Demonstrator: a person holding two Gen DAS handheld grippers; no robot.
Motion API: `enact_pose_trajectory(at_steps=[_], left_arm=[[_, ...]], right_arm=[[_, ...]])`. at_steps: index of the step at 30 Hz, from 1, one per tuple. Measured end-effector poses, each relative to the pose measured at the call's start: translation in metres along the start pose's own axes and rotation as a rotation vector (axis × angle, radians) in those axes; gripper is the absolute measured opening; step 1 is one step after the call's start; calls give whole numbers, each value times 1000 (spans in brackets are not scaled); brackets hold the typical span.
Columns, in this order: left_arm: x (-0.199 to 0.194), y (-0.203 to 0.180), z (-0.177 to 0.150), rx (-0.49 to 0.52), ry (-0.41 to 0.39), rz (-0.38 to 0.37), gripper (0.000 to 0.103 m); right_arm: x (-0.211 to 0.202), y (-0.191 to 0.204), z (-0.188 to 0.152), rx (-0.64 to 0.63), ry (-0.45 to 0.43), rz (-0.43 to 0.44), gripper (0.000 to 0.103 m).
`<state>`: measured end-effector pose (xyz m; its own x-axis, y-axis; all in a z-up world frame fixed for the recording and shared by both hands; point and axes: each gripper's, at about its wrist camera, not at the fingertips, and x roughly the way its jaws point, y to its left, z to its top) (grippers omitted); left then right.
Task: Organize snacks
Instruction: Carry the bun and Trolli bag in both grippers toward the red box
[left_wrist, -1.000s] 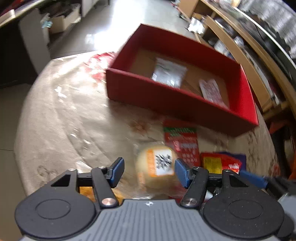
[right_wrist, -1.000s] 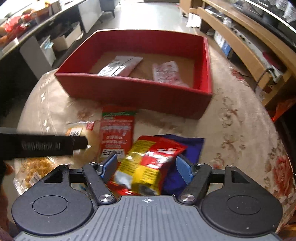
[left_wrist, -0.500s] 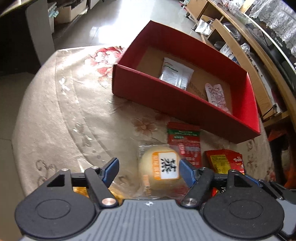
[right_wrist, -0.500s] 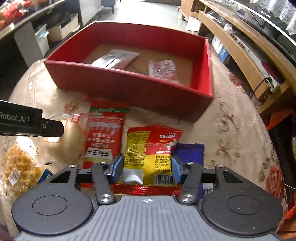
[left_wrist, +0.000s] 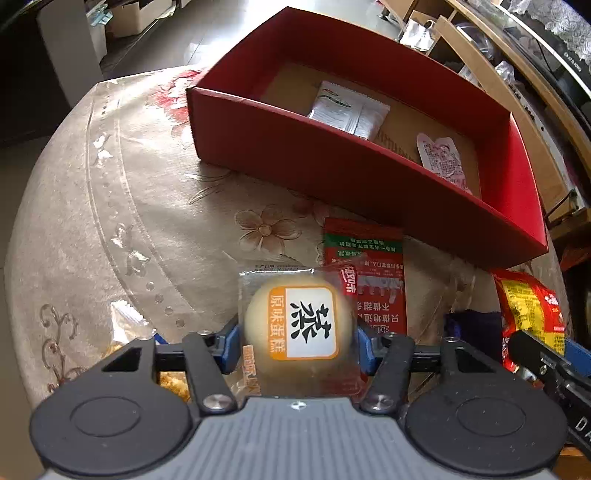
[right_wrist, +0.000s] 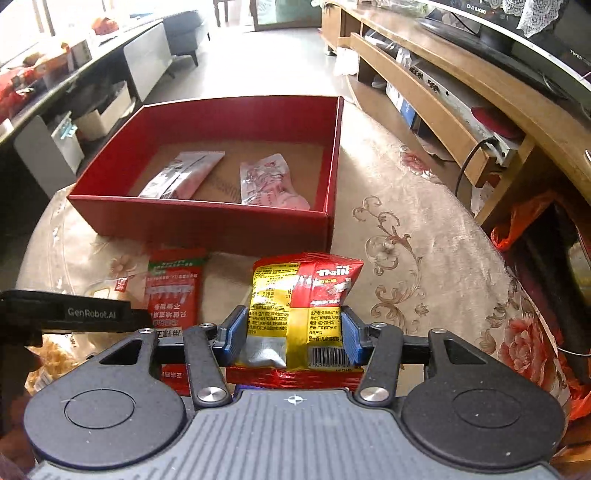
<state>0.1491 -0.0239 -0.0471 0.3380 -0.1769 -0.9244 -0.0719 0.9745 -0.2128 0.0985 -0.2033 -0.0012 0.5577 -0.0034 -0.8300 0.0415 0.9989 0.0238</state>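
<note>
A round cake in a clear wrapper with an orange label (left_wrist: 299, 325) sits between the blue pads of my left gripper (left_wrist: 297, 347). Its jaws are closing and the pads touch the wrapper's sides. My right gripper (right_wrist: 293, 334) is shut on a red and yellow gummy bag (right_wrist: 303, 291), held up above the table. Behind both stands the red box (right_wrist: 207, 218), with a silver packet (right_wrist: 184, 173) and a pink packet (right_wrist: 269, 181) inside. A red and green packet (right_wrist: 173, 291) lies flat in front of the box.
The round table (left_wrist: 110, 184) wears a beige floral cloth. A bag of yellow crisps (left_wrist: 125, 325) lies left of the cake, and a purple packet (left_wrist: 472, 325) lies under the right gripper. A wooden TV cabinet (right_wrist: 443, 85) runs along the right.
The left gripper came down around the cake and its jaws narrowed onto the wrapper. The right gripper shut on the gummy bag and raised it off the purple packet, towards the box.
</note>
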Motion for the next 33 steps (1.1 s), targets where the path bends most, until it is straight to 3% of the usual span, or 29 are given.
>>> enact_pose_trajectory(at_steps=[10, 17, 33], left_arm=[[-41, 3, -7, 45, -101, -12, 54], [-67, -4, 6, 47, -181, 0, 54], [-54, -23, 62, 63, -242, 11, 54]], right_arm=[[-13, 4, 12, -3, -58, 32, 60], [-25, 5, 18, 10, -113, 62, 60], [-7, 13, 60, 19, -180, 27, 60]])
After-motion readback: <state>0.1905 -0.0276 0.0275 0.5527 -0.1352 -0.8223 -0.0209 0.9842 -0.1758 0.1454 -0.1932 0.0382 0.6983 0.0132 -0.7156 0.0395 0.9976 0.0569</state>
